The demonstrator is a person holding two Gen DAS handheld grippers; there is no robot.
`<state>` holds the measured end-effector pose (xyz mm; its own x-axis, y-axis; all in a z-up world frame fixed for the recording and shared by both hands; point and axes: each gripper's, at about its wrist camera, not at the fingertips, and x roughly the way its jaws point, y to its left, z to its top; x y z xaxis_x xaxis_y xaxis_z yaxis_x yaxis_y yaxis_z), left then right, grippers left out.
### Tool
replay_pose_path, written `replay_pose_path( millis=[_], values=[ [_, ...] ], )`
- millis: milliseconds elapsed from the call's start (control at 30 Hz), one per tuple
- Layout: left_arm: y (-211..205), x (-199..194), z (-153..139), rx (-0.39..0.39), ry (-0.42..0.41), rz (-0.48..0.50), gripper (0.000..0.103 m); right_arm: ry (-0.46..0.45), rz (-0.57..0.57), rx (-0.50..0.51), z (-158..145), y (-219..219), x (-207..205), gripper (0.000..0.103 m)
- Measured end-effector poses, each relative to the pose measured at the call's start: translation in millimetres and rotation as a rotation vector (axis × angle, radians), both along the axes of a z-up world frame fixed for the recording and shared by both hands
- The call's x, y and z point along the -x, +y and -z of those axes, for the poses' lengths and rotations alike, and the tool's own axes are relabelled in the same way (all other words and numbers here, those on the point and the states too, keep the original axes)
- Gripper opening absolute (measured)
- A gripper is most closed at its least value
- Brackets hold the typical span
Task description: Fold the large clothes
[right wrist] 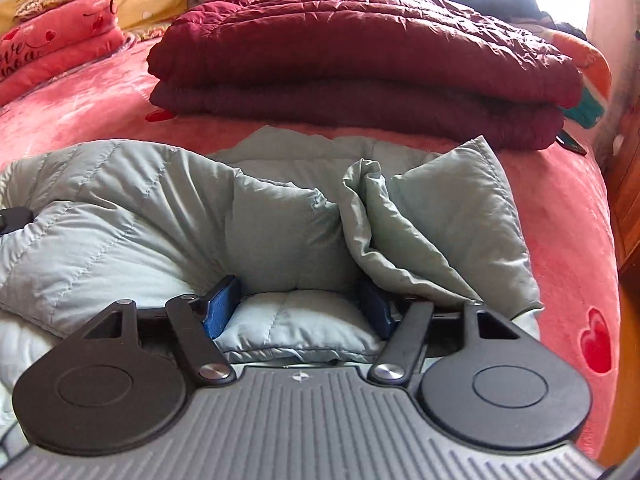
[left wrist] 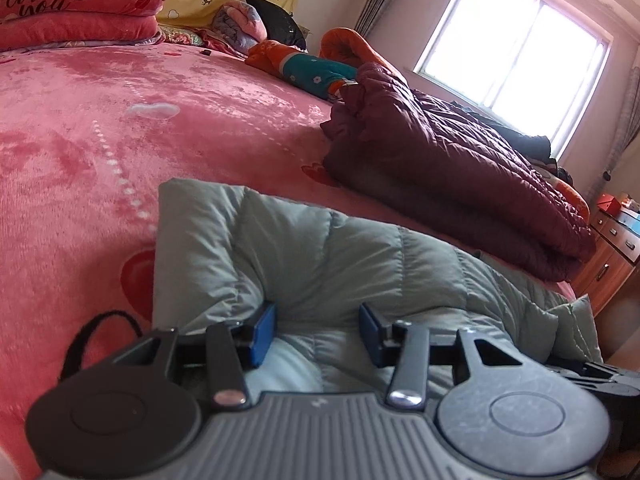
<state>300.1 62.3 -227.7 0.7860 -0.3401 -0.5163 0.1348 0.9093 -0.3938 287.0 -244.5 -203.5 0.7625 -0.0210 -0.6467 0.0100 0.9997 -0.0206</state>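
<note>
Grey-green puffer jacket (right wrist: 168, 216) near edge of pink bed (left wrist: 120, 120) | your L gripper (left wrist: 318, 330) clamps its padding | your R gripper (right wrist: 298, 304) grips bunched fold | maroon coat (right wrist: 360, 60) folded beyond

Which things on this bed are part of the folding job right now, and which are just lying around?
In the job: grey-green padded jacket; left gripper; right gripper.

Lying about: folded maroon quilted coat; pink pillows; orange blanket; wooden dresser.

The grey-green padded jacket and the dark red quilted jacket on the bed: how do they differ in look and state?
The grey-green jacket is pale, rumpled and only partly folded; the dark red jacket is dark and folded into neat layers. The grey-green jacket lies between both grippers' jaws; nothing touches the dark red jacket. Both are quilted and rest on the pink bedspread.
</note>
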Motion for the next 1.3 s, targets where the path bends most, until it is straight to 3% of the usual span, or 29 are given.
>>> replay_pose_path(
  millis=[233,467,600,733,1000,1167,1300],
  values=[
    [2.0,7.7,-7.6,-0.002,-0.044,-0.029,0.044,-0.076,-0.031,-0.047,-2.7,-6.6,6.1,0.095],
    [35.8,58.2,-50.1,0.062,-0.151,-0.066,0.047,-0.123,0.008,-0.316,-36.3,-49.5,64.6,0.103],
    [54.0,97.1,-63.8,0.063,-0.128,-0.097,0.049,-0.123,0.038,-0.481,-45.6,-85.2,106.6,0.103],
    [67.3,148.4,-72.6,0.028,-0.101,-0.125,0.051,-0.142,0.089,-0.492,-54.7,-112.3,148.5,0.103],
    [81.3,240.8,-87.1,0.074,-0.047,-0.164,0.061,-0.181,0.106,-0.402,-66.9,-129.1,217.7,0.103],
    [58.2,274.6,-85.0,0.009,-0.007,-0.098,0.067,-0.178,0.094,-0.492,-68.4,-132.2,255.0,0.103],
    [56.5,283.2,-72.4,0.012,0.060,-0.140,0.068,-0.122,0.177,-0.606,-55.7,-149.7,274.2,0.103]
  ],
)
